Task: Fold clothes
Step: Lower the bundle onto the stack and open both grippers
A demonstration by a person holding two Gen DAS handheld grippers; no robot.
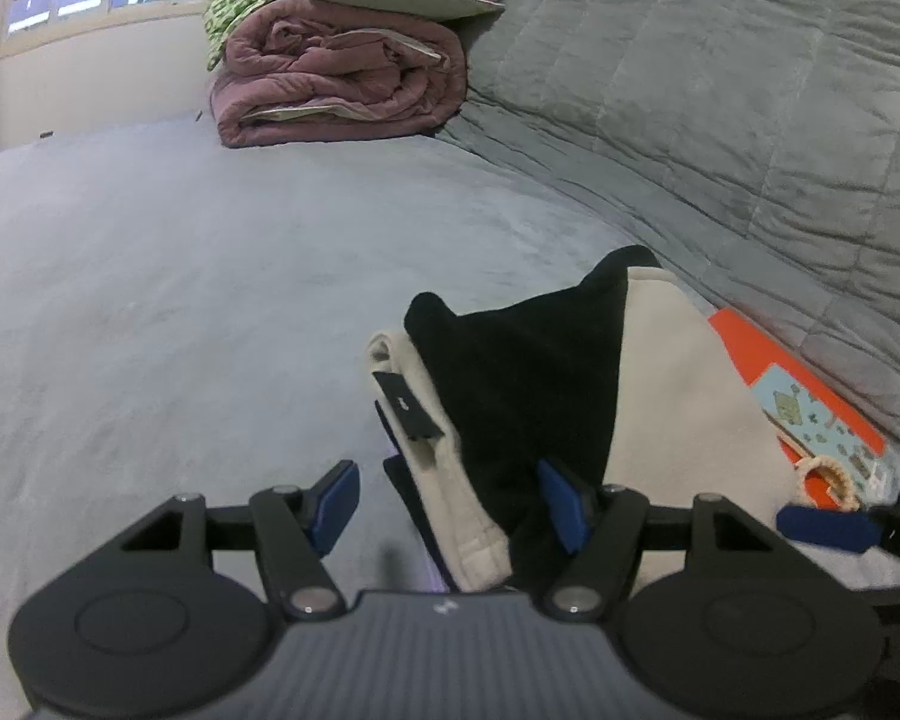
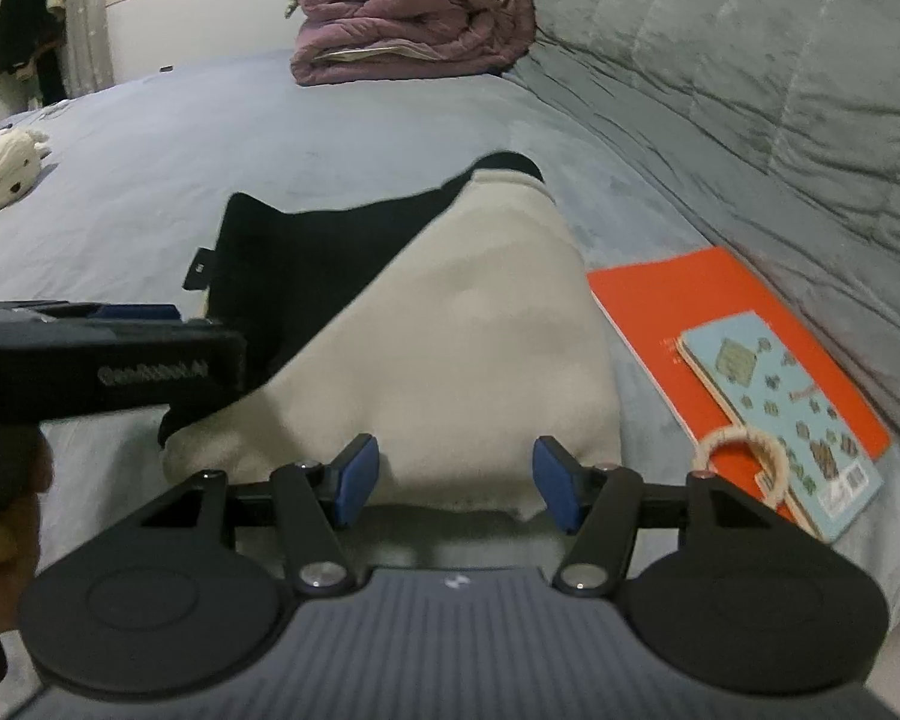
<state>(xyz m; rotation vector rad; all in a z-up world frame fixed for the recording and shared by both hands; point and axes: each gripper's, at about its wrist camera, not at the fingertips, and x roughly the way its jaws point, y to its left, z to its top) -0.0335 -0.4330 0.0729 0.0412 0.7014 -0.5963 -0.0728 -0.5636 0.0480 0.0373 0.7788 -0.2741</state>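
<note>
Blue-padded fingers of the right gripper (image 2: 456, 483) stand spread apart at the near edge of the garment (image 2: 468, 360), grasping nothing; the cream cloth lies between and just beyond the pads. That garment, cream outside with a black lining (image 1: 522, 378), rests on the grey bed (image 1: 180, 300), bundled into a rough, partly folded heap with a black tag (image 1: 407, 408) hanging at its left edge. Left of the right gripper, the left gripper (image 1: 450, 504) also has its jaws released and wide; its right pad sits against or over the black part, though whether it touches cannot be told, and its left pad hovers over bare bed beside the garment.

Right of the garment, an orange book (image 2: 690, 300) lies with a pale blue booklet (image 2: 780, 408) and a rope ring (image 2: 744, 456) on it, just beside the cloth. Far beyond the garment, a rolled purple quilt (image 2: 414, 18) sits by the grey quilted headboard (image 1: 720, 90), and a white plush toy (image 2: 6, 174) lies well to the garment's left.

Judging by the open jaws at the near edge, the step in hand appears to be taking a fresh grip between folds. Next, each gripper probably needs to close on a near corner, catching all layers, then carry that edge over towards the far side, keeping clear of the book.
</note>
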